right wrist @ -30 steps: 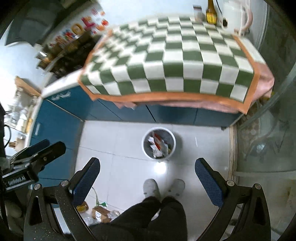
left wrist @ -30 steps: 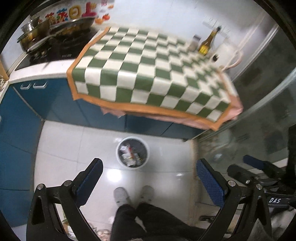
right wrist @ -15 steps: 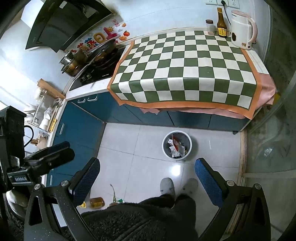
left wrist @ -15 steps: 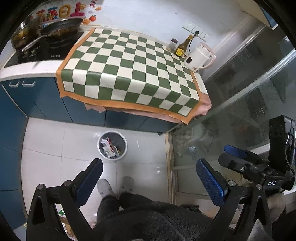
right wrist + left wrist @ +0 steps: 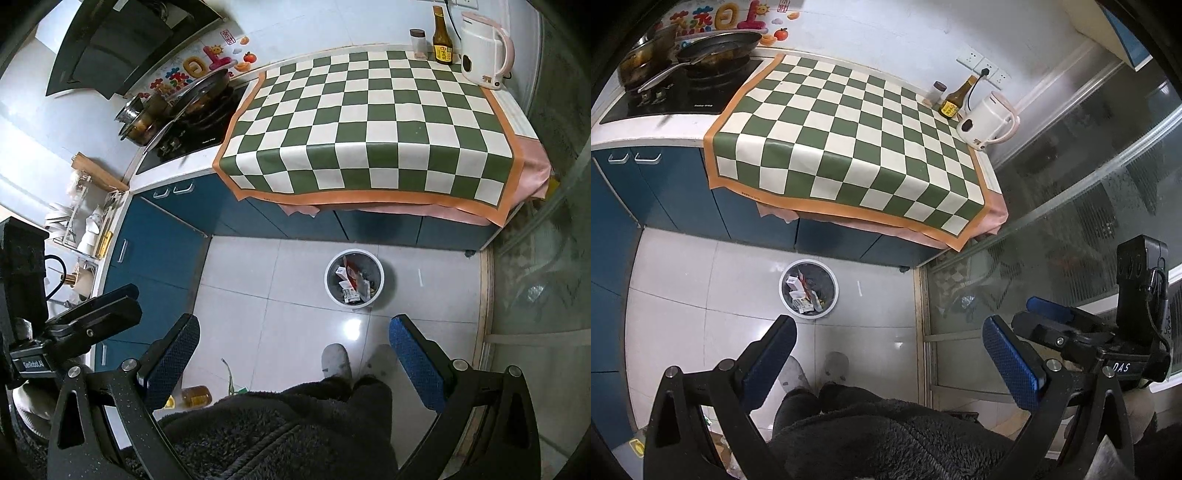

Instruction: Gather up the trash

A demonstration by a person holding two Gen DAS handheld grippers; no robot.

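Observation:
A round white-rimmed trash bin (image 5: 809, 288) (image 5: 354, 278) stands on the tiled floor before the blue cabinets, with several wrappers and packets inside. My left gripper (image 5: 890, 354) hangs high above the floor, open and holding nothing. My right gripper (image 5: 293, 350) is likewise open with nothing between its blue pads, high up and back from the bin. The green-and-white checked cloth (image 5: 849, 147) (image 5: 376, 122) on the counter carries no loose trash.
A white kettle (image 5: 986, 122) (image 5: 484, 55), a brown bottle (image 5: 955, 98) and a small jar (image 5: 419, 42) stand at the counter's far right corner. Pans (image 5: 716, 44) sit on the hob to the left. A glass door (image 5: 1071, 221) lies right. A person's slippered feet (image 5: 336, 360) stand below me.
Both grippers have risen and drawn back from the bin, which now looks smaller. More of the counter, kettle and wall has come into view.

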